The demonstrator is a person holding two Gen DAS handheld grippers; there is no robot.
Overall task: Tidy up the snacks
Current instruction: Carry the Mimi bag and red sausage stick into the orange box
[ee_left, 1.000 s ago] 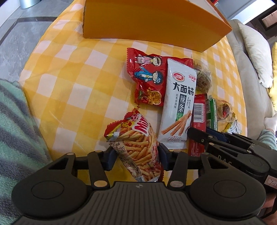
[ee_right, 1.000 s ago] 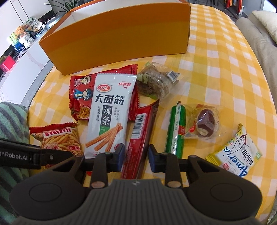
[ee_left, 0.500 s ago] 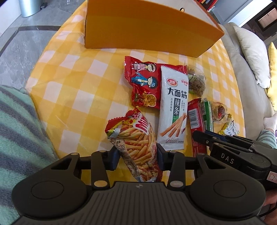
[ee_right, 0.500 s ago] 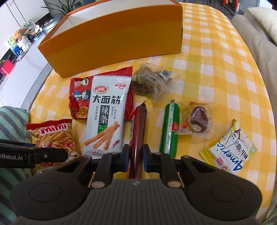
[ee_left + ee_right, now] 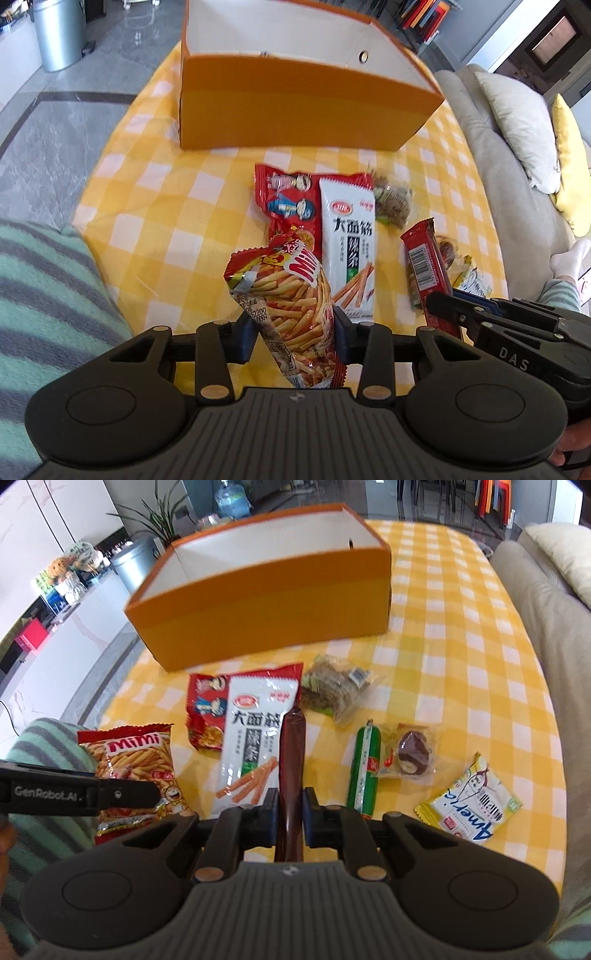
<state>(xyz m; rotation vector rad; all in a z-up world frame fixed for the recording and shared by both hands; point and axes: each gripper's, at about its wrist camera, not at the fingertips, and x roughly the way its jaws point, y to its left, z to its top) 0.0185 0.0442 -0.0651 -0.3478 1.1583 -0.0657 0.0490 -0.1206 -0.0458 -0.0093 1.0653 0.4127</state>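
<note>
My left fingers [image 5: 295, 336] pinch the Mimi bag [image 5: 291, 306], my right fingers [image 5: 290, 812] pinch the red bar [image 5: 291, 760] — both lifted clear to carry to the box [image 5: 266, 587] at 12 o'clock.

Checked tablecloth [image 5: 461, 635] carries orange box [image 5: 266, 602], snack packets [image 5: 255, 738].

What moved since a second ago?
The right gripper closed on the red bar and lifted it. The left gripper, already holding the Mimi bag, raised it too. The orange box and other snacks stayed put.
</note>
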